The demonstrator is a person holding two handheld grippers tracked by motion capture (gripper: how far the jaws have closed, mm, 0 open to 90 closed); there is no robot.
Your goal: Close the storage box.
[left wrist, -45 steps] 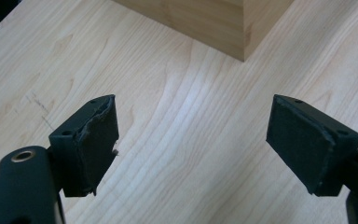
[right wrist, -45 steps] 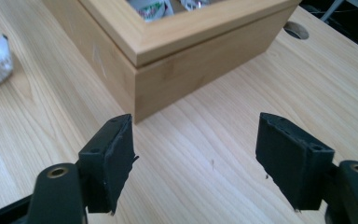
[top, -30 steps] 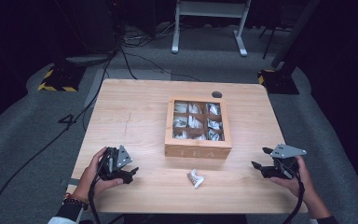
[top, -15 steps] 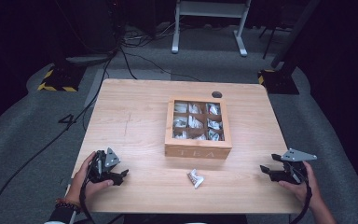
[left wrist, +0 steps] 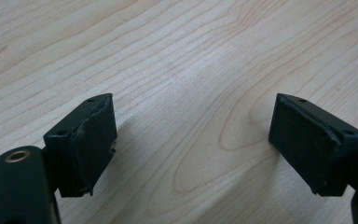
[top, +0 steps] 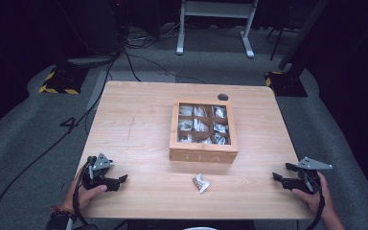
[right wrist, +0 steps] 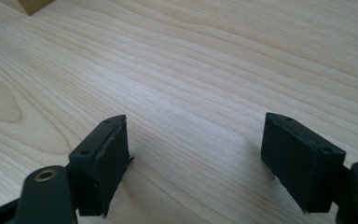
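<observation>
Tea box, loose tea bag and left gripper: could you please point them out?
tea box (top: pixel 203 156), high view, front wall.
loose tea bag (top: pixel 201 183), high view, its middle.
left gripper (top: pixel 120 181), high view, between its fingertips.

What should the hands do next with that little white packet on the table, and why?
Probably the right gripper should slide toward the white packet and straddle it. Its jaws have just been opening and hold nothing, the packet lies loose in front of the wooden tea box, and the left gripper is also empty.

Tea box packets too small to read — forearms cut off
</observation>
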